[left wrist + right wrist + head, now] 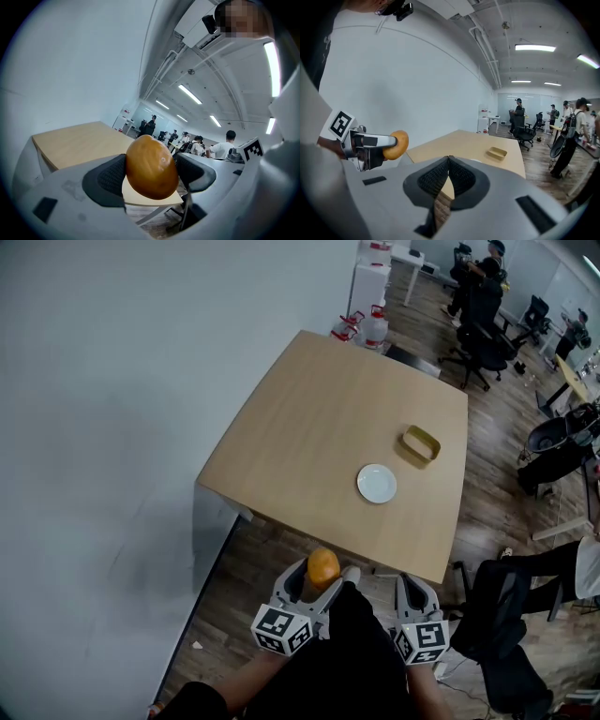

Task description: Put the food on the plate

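A round orange-brown piece of food is clamped between the jaws of my left gripper, held in the air short of the table's near edge. The left gripper view shows the food filling the gap between the dark pads. My right gripper is beside it, jaws pressed together with nothing between them; from its view the left gripper holds the food at the left. A small white plate lies empty on the wooden table, near its right side.
A shallow yellow-rimmed tray sits just beyond the plate; the tray also appears in the right gripper view. A white wall runs along the left. Office chairs and people stand past the table's far end. A dark chair is at my right.
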A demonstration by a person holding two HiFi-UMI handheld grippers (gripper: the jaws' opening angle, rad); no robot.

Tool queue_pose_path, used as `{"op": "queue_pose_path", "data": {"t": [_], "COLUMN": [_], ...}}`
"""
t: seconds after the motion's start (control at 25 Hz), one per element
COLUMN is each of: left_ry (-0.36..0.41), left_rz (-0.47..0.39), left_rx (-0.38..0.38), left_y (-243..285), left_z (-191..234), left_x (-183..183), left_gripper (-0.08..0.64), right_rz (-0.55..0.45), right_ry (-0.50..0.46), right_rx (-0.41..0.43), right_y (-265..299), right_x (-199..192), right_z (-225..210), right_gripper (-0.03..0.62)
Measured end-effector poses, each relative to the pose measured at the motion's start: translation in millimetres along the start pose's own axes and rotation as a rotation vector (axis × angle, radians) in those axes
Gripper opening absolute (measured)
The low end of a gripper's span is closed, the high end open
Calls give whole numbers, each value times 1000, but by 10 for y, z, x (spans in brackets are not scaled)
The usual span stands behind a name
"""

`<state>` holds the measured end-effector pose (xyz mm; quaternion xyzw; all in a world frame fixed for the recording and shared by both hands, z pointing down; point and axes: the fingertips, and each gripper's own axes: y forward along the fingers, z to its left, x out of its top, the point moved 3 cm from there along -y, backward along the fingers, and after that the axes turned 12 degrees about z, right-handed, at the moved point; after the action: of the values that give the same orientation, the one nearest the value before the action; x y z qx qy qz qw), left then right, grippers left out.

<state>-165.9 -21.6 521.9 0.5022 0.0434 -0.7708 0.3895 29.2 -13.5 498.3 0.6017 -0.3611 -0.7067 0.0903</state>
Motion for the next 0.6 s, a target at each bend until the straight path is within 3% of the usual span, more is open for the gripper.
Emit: {"op": "queue_pose_path", "data": {"t": [0.2,0.36,0.6], "left_ry": [11,-48,15], "left_rz": [22,30,82], "left_rx": [34,59,69], "left_y": [171,406,941], "left_z": [117,182,243], "left_x": [41,57,257], "left_gripper": [319,319,319], "right_rz": [-1,-21,-29], "right_ry": [22,25,69], "right_rx": [33,67,94], "right_y": [207,321,708], "right_x": [37,73,227], "right_z": [-138,-281,-583], "right_gripper": [60,60,60]}}
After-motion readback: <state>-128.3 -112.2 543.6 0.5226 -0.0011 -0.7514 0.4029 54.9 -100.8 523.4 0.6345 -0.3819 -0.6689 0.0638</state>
